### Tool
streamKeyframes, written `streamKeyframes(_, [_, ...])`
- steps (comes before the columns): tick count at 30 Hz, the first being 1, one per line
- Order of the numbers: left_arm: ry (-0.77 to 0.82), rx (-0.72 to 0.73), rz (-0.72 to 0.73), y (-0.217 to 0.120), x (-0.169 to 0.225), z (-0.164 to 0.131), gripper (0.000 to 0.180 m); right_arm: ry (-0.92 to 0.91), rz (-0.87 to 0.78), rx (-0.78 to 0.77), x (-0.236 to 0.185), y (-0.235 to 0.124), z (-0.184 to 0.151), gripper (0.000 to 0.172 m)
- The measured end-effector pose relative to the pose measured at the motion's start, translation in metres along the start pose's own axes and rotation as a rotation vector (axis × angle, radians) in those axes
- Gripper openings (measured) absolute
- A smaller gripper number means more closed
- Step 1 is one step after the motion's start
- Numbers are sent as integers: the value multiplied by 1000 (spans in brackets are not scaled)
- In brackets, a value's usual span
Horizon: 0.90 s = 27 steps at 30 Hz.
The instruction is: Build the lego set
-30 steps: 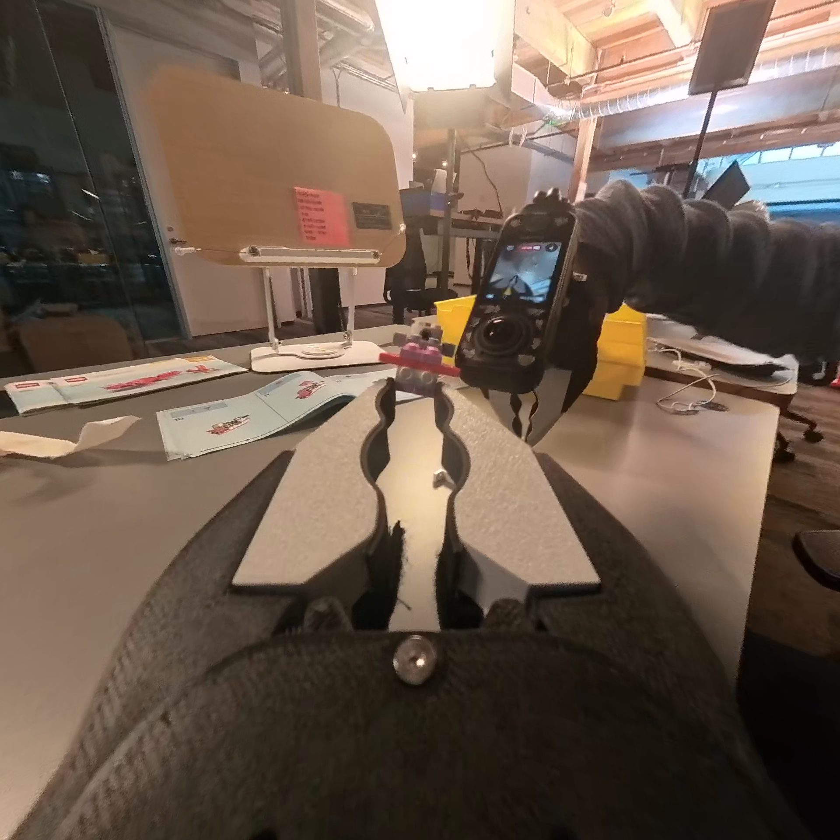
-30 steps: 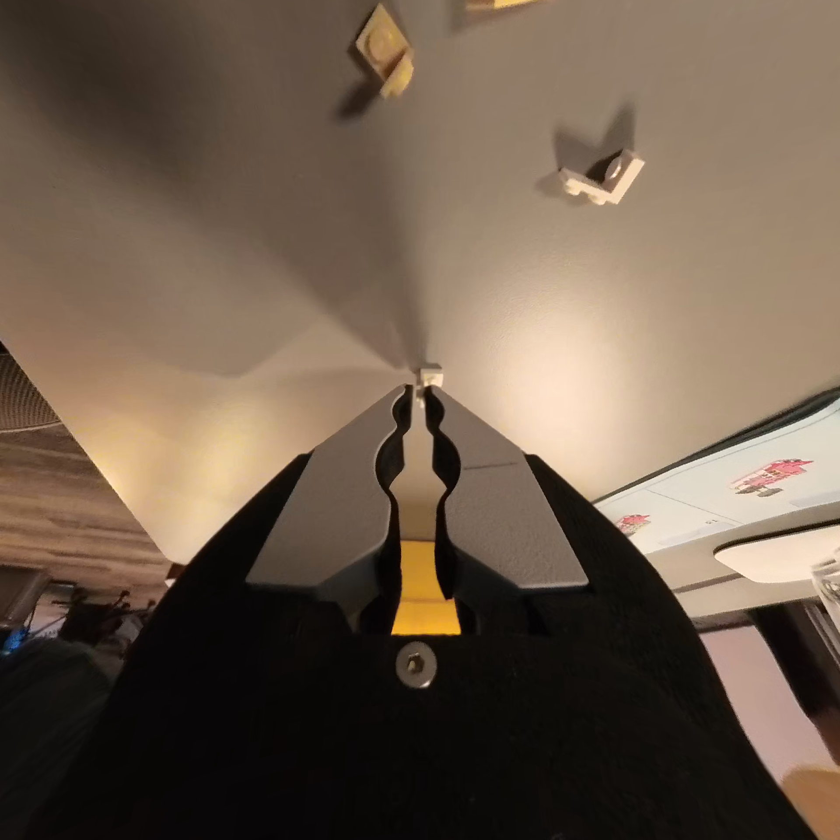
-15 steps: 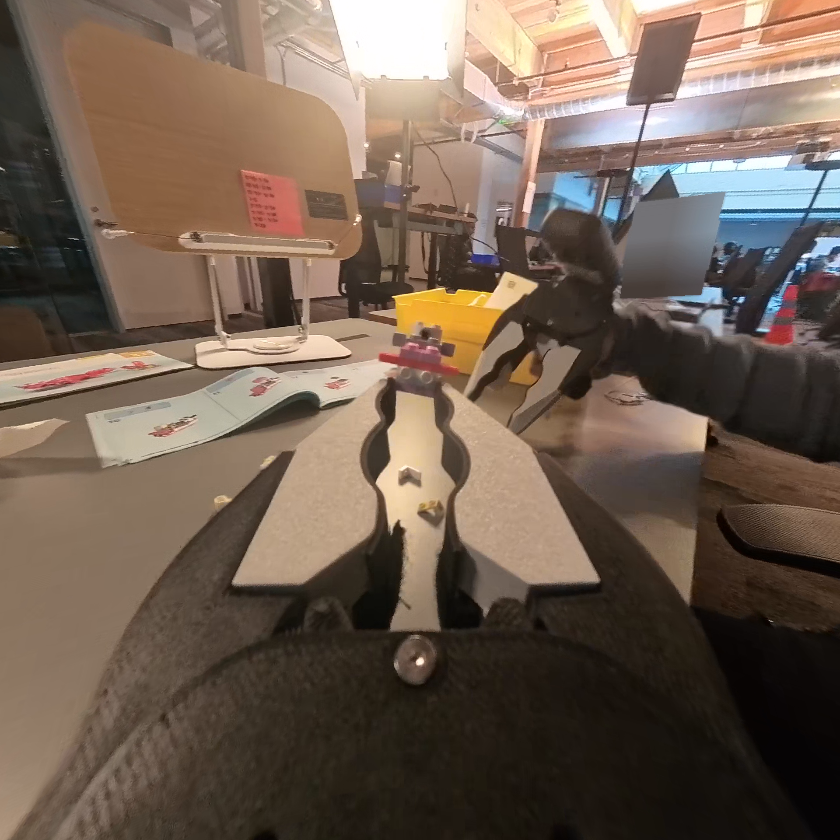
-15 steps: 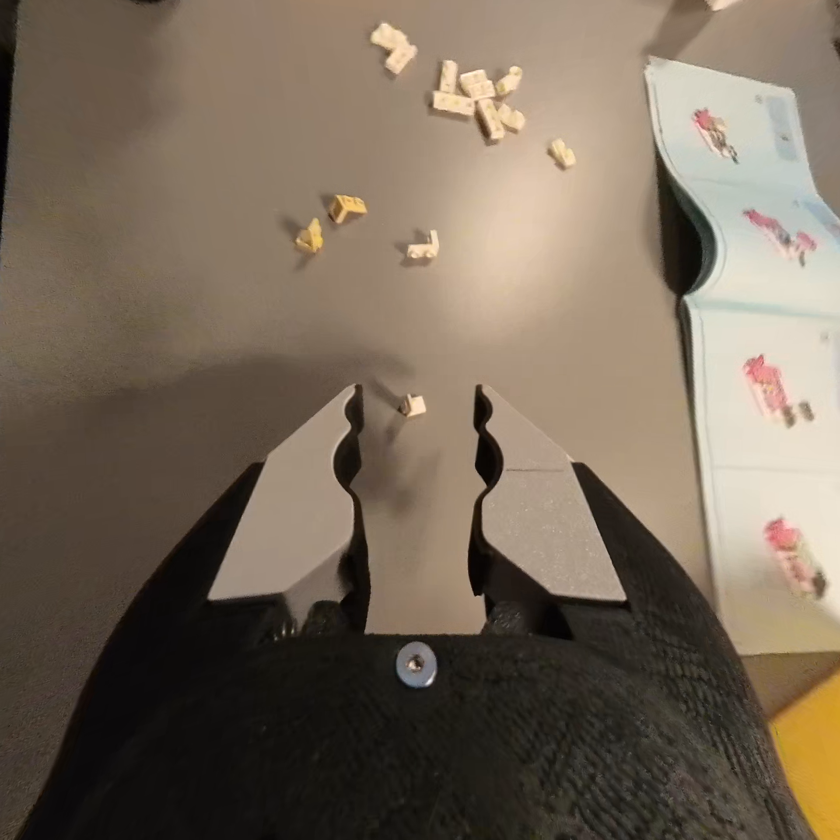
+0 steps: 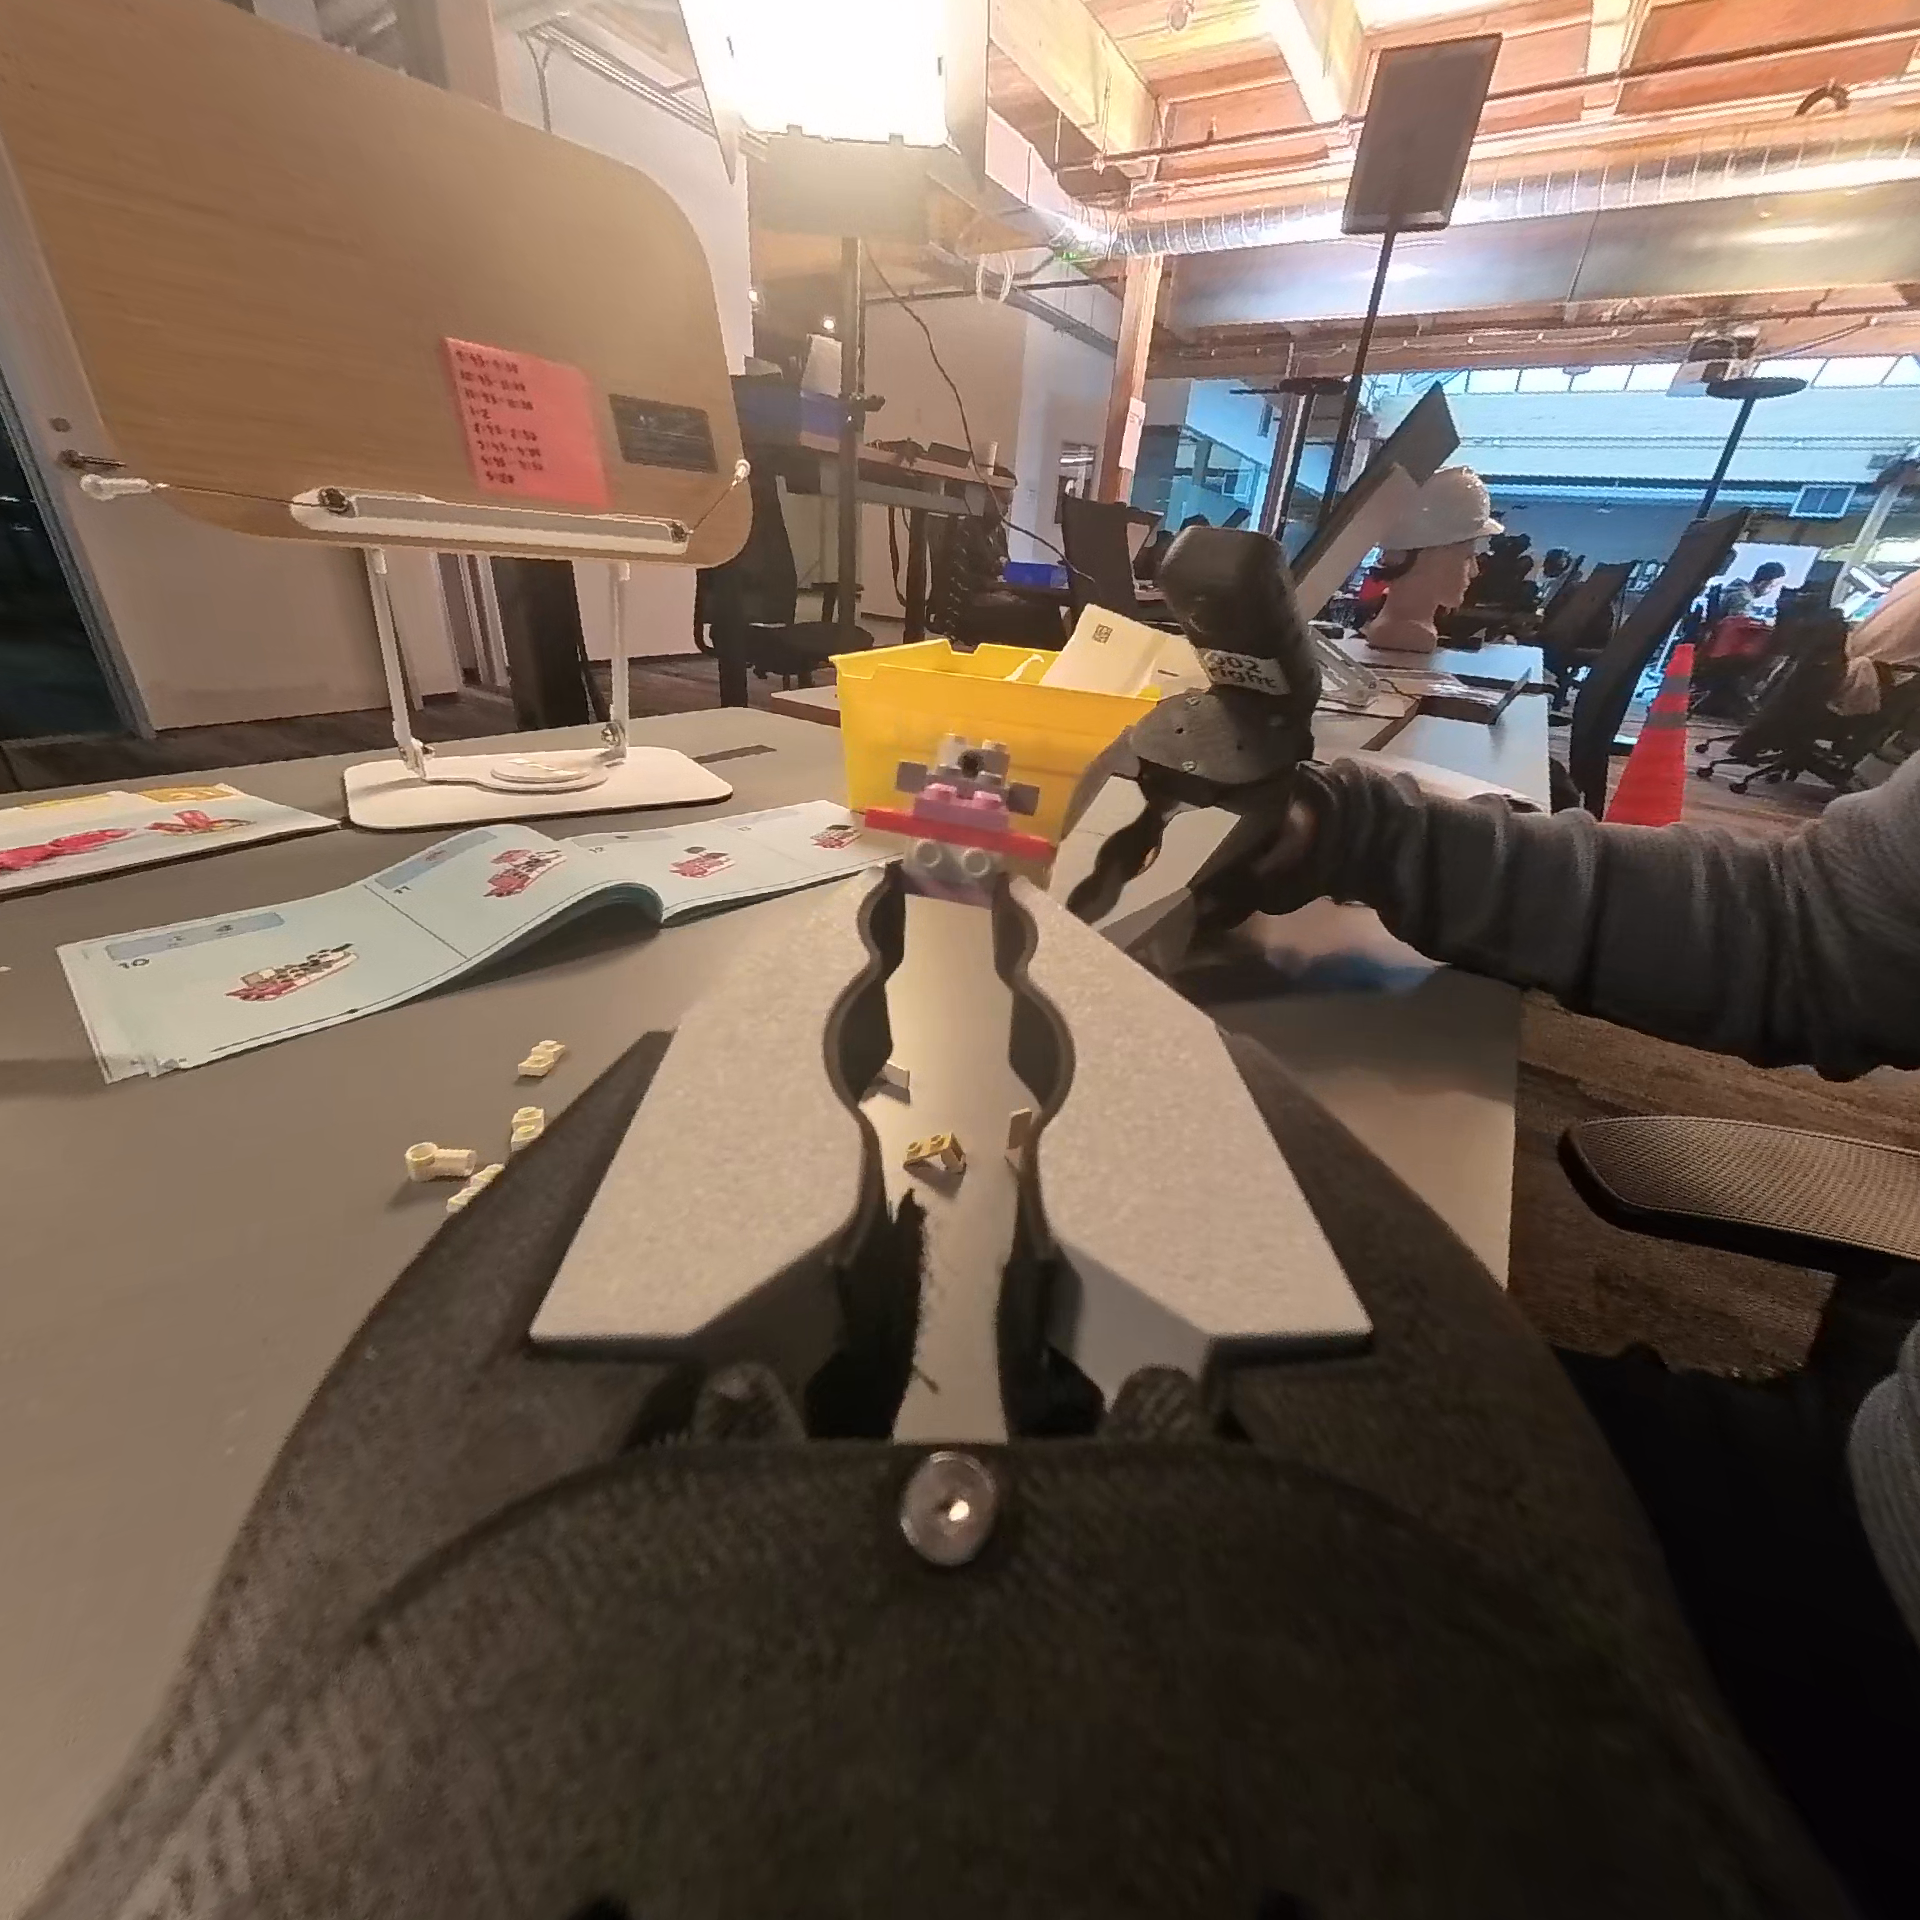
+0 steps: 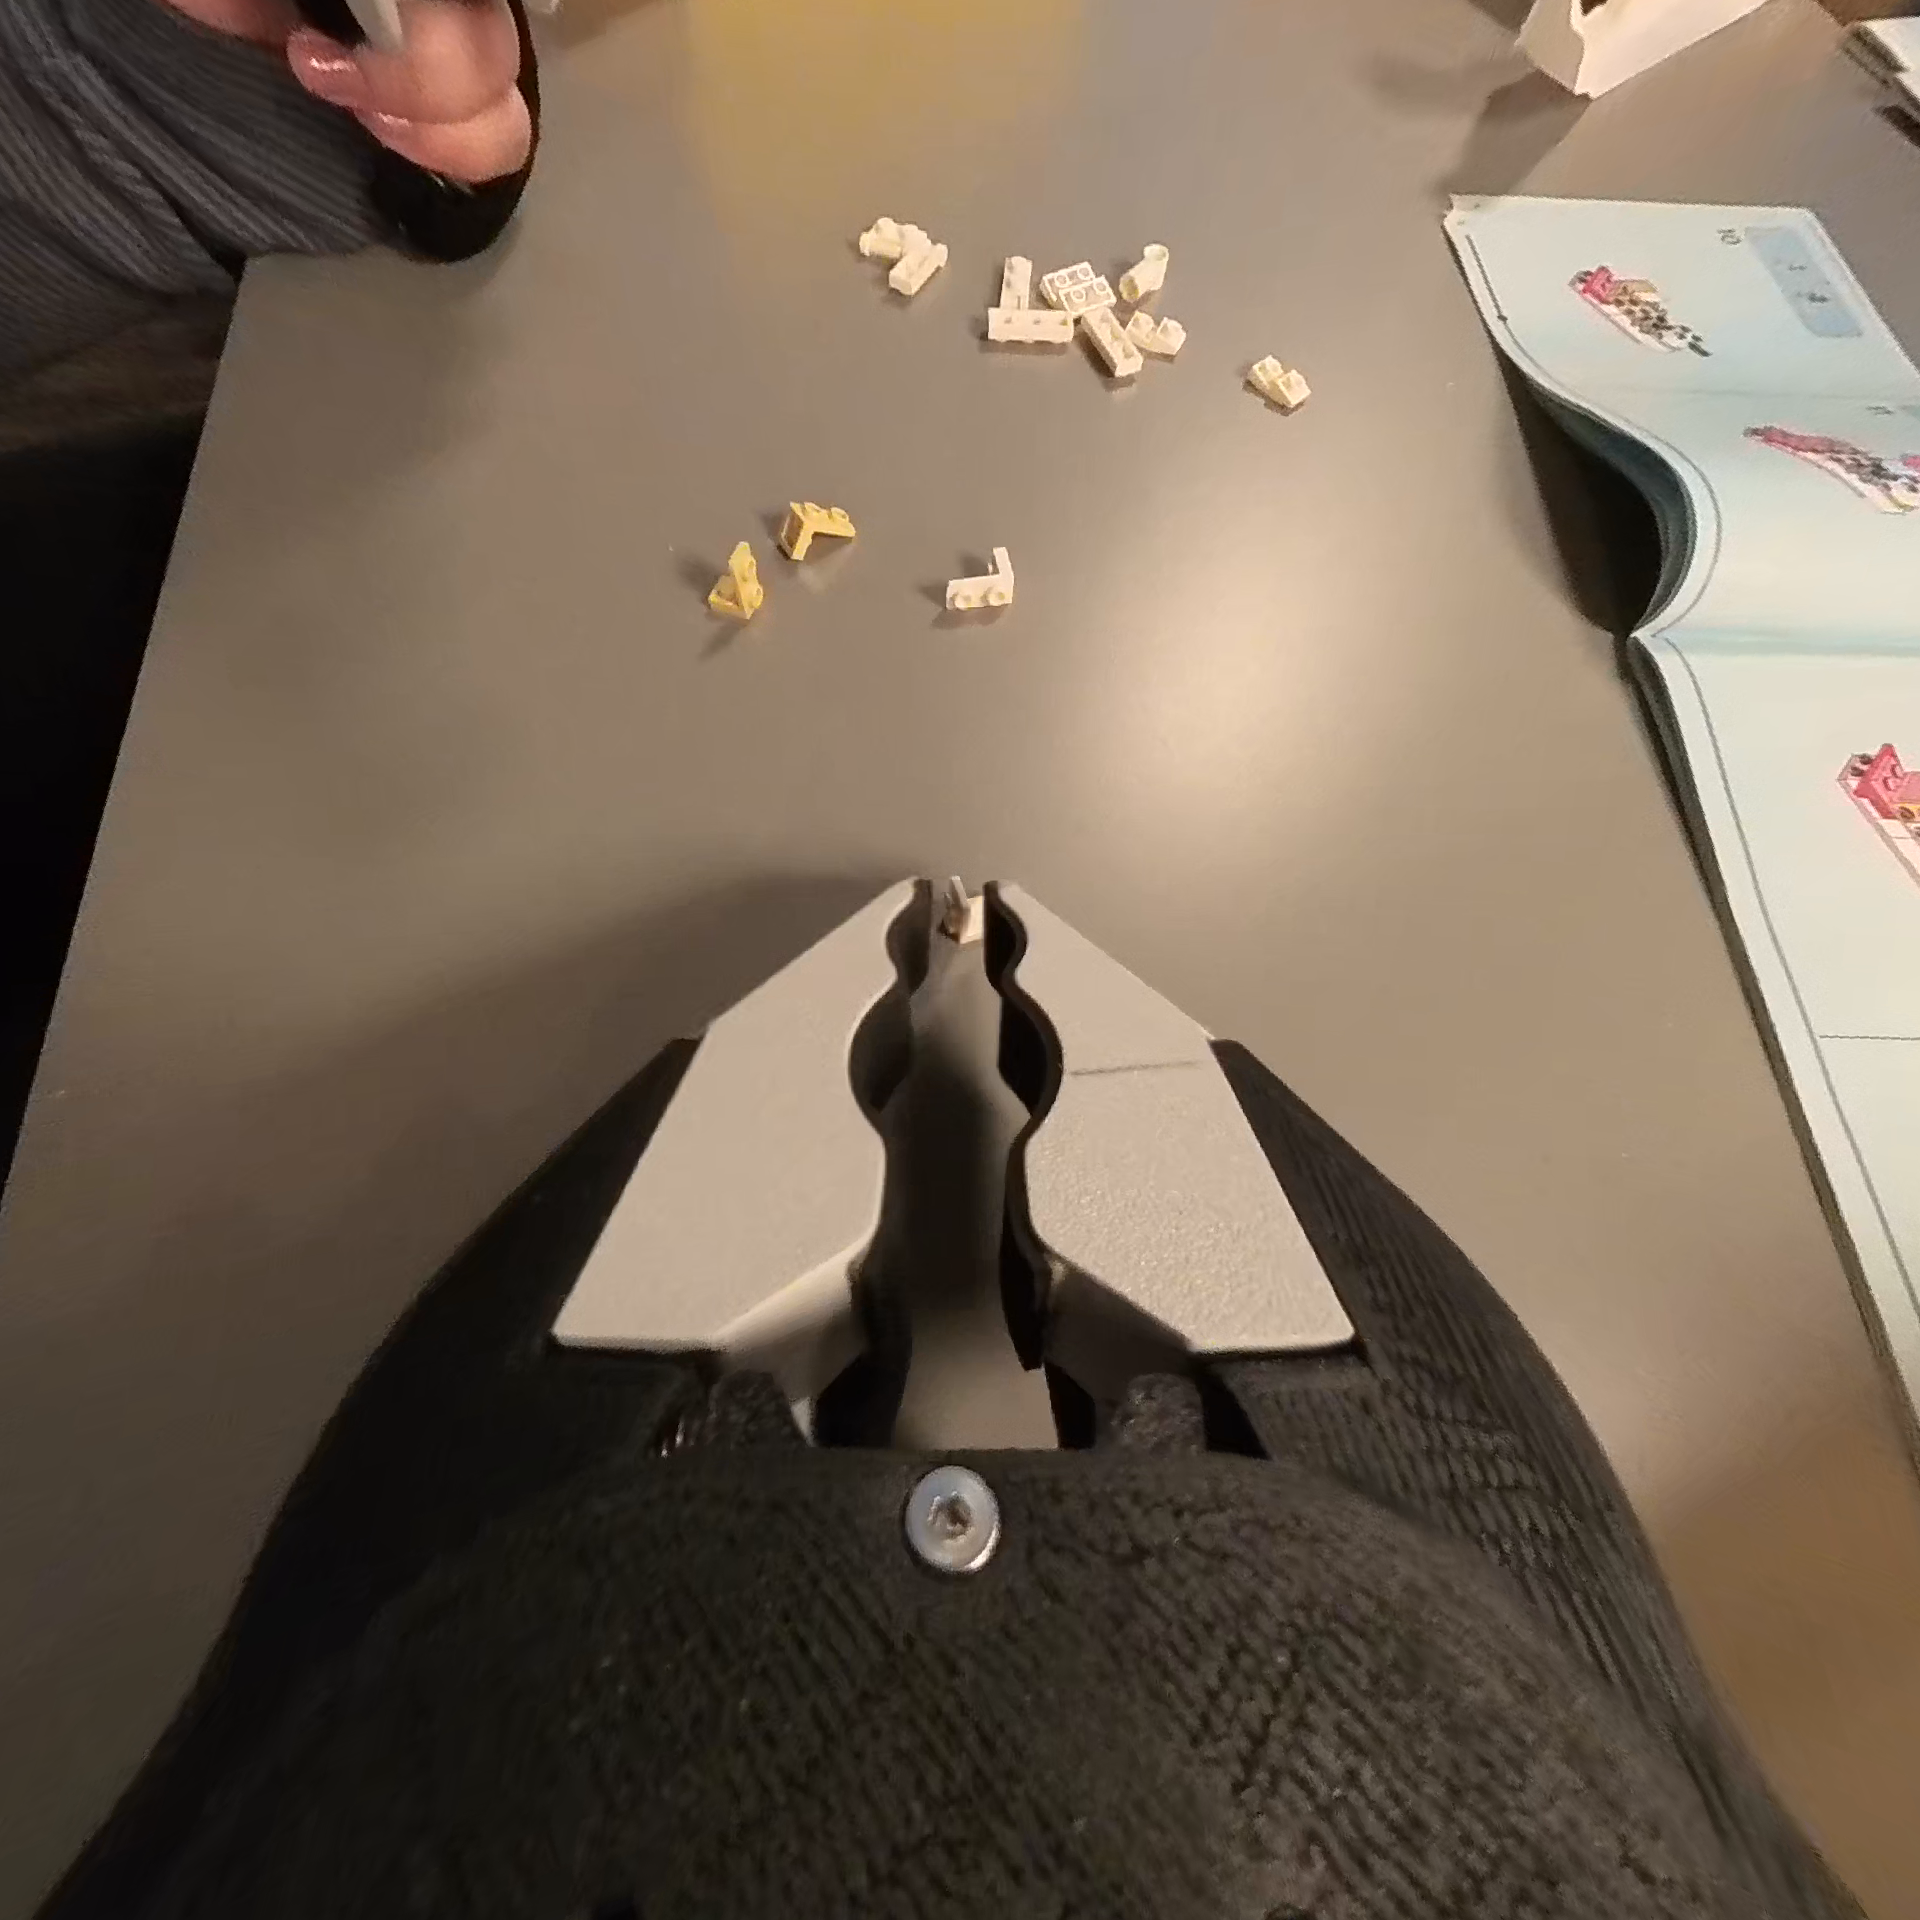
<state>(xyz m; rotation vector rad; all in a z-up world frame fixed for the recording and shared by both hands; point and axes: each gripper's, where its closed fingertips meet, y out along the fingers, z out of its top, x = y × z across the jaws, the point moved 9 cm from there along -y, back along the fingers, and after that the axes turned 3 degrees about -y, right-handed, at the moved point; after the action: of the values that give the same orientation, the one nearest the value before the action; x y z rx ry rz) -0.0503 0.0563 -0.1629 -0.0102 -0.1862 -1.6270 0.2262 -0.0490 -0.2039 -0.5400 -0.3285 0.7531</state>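
My left gripper (image 5: 954, 883) is shut on a small brick model (image 5: 961, 821) of purple, red and grey pieces and holds it up above the grey table (image 5: 208, 1195). My right gripper (image 6: 953, 914) is down at the table (image 6: 520, 831), shut on a tiny white brick piece (image 6: 961, 920) that sits between its fingertips. The right gripper also shows in the left wrist view (image 5: 1143, 894), just right of the model, with its tips at the tabletop.
Loose white bricks (image 6: 1081, 307), two tan bracket pieces (image 6: 816, 528) and a white bracket (image 6: 982, 587) lie ahead. An open instruction booklet (image 6: 1766, 520) lies to the right. A yellow bin (image 5: 966, 717) and a wooden book stand (image 5: 364, 291) stand at the back. A hand (image 6: 436, 104) holds the left gripper. The white bracket (image 6: 982, 587) lies some 8 cm from my right tips, 15 cm from my left tips.
The right gripper held the white piece, opened and let it drop onto the table, then came down and shut on it again. The left gripper kept hold of the model.
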Motion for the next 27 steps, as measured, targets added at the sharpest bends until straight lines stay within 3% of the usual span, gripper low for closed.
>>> streamKeyframes(4, [-10,-3,-1,0,-1,0,15,-22,-11,-3,-1,0,0,1])
streamKeyframes(7, [-32,10,-3,0,-3,0,15,-42,-30,84,-2,-3,10,1])
streamKeyframes(15, [-22,-8,-21,1,-1,-1,15,-249,34,483,-32,-13,107,1])
streamKeyframes(20, [22,-32,-34,3,3,-2,15,-326,171,507,-45,5,137,0])
streamKeyframes(27, [40,-40,-67,4,6,-3,15,-286,287,465,-41,28,136,0])
